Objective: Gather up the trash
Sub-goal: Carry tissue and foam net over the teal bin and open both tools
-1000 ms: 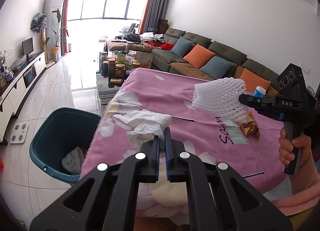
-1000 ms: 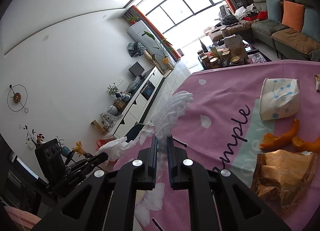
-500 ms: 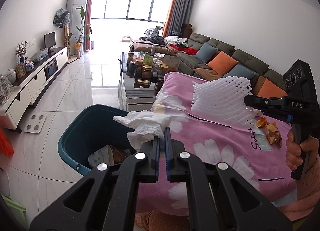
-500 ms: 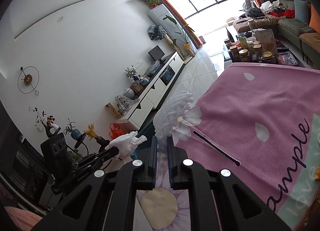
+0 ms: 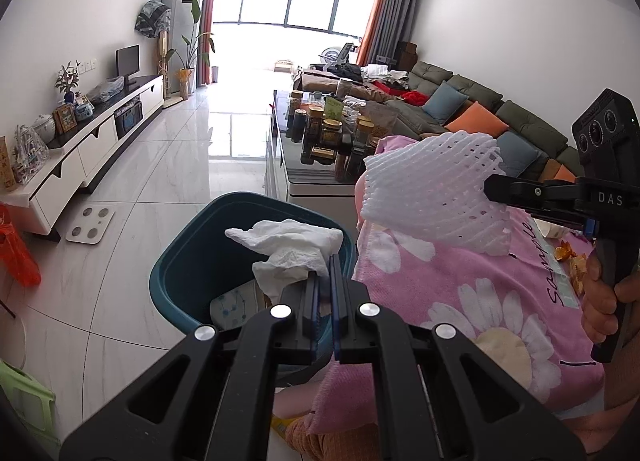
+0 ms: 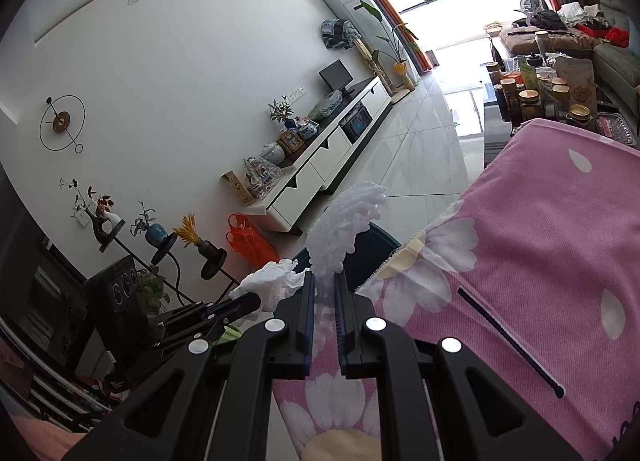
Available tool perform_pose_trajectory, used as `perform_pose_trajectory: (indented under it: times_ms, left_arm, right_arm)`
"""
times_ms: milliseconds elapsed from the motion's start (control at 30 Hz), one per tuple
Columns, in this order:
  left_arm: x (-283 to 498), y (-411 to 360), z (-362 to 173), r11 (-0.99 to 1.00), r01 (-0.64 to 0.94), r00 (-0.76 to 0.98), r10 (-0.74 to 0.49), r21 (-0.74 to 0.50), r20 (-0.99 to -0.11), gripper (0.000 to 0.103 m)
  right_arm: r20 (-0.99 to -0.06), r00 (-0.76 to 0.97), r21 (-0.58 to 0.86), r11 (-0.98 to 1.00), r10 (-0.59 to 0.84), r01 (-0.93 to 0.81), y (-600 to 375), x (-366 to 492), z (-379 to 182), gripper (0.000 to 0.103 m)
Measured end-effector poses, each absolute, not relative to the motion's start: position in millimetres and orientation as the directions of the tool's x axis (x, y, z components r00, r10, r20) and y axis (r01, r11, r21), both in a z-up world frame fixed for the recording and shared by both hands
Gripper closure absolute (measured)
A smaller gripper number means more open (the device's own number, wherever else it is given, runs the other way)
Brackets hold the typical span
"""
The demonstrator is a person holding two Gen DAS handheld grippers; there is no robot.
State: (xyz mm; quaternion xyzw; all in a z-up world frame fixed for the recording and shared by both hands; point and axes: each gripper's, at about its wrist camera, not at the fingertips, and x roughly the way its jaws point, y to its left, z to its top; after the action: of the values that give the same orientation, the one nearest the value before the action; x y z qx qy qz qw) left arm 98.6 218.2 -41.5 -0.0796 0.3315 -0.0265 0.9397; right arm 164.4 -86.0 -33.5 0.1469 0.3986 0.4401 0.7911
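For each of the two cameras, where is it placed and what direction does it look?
Left wrist: on the left tool, facing the bin and sofa; shows a crumpled tissue it grips, the right tool, a hand.
Right wrist: on the right tool, tilted, facing the TV cabinet wall; grips a foam net.
Shared: tissue, foam net, bin, pink cloth.

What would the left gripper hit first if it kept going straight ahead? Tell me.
Probably the teal bin. The left gripper, shut on a crumpled tissue, points down into the bin's open mouth, so it likely meets the trash inside; depth is uncertain.
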Motion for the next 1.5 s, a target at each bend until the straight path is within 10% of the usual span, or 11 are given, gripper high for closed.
perform_pose_trajectory:
  times_ms: [1267, 1500]
  left_arm:
    - [181, 249, -119, 0.973, -0.115, 0.667, -0.072, -0.198, -0.741, 0.097]
    - [191, 250, -129, 0.968, -0.143, 0.663, -0.063, -0.208, -0.746, 0.078]
  right_arm:
    - [-0.686, 0.161, 0.525, 0.636, 0.709, -0.565, 47, 207, -88, 0.092]
    - [-0.700, 0.171, 0.524, 0.661, 0.693, -0.537, 45, 213, -96, 0.090]
